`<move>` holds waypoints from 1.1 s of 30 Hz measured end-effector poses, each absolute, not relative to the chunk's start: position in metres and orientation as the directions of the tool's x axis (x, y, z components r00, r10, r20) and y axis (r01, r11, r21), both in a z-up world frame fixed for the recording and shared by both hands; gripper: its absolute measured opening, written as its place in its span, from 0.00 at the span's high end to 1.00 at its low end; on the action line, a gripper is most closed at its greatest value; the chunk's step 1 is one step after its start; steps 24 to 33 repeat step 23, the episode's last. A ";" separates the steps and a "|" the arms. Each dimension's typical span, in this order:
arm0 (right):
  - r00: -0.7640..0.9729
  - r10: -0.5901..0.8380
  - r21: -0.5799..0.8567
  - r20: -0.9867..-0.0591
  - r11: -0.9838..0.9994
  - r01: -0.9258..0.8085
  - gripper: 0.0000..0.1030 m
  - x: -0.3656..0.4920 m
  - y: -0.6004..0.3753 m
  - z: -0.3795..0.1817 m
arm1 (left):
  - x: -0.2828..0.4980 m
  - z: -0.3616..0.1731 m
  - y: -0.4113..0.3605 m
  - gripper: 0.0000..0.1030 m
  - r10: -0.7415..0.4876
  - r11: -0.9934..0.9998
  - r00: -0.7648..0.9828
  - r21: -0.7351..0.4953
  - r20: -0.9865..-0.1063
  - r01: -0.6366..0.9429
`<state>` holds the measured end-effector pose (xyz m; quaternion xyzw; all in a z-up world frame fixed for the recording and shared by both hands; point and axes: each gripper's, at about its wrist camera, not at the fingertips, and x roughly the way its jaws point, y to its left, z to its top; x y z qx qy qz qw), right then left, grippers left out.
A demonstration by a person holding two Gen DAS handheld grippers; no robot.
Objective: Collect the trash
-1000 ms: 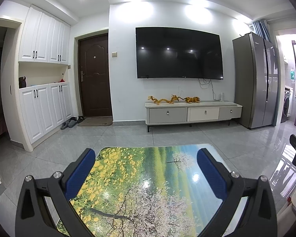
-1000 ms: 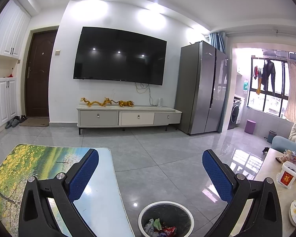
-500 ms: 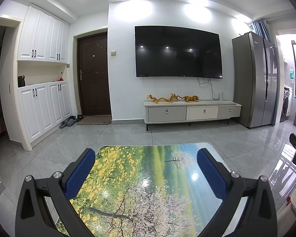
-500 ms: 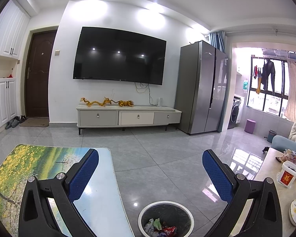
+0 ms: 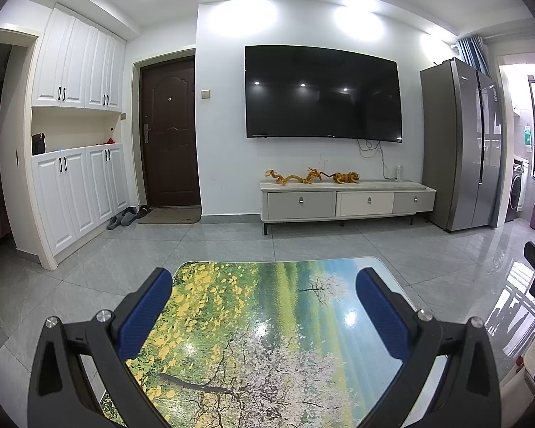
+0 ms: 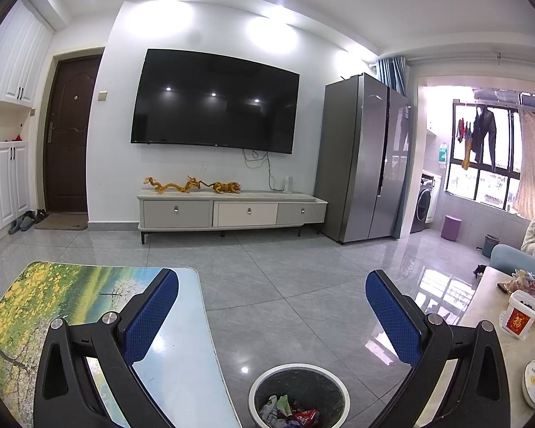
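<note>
Both grippers hang with their 2 blue-padded jaws spread wide and nothing between them. The left gripper (image 5: 264,306) looks over the bare, landscape-printed tabletop (image 5: 267,349). The right gripper (image 6: 271,314) sits past that table's right edge, directly above the waste bin (image 6: 299,397), which already holds crumpled wrappers (image 6: 289,410). Any loose trash likely lies on the pale table (image 6: 488,306) to the right, among the snack tub (image 6: 520,317) and packets, so the right gripper is the nearer one.
</note>
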<state>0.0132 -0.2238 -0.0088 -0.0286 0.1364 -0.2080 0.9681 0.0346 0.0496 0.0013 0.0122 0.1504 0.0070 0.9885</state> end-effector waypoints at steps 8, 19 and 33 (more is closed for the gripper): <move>0.876 -0.410 -0.113 -0.253 0.912 0.394 0.00 0.013 -0.224 -0.009 | 0.037 0.000 0.052 0.00 0.018 1.000 0.953 0.021 -0.304 -0.013; 0.876 -0.409 -0.109 -0.256 0.912 0.395 0.00 0.013 -0.226 -0.011 | 0.037 0.000 0.055 0.00 0.019 1.000 0.952 0.018 -0.306 -0.014; 0.875 -0.409 -0.108 -0.260 0.912 0.395 0.00 0.013 -0.227 -0.012 | 0.037 -0.001 0.056 0.00 0.019 1.000 0.951 0.015 -0.308 -0.015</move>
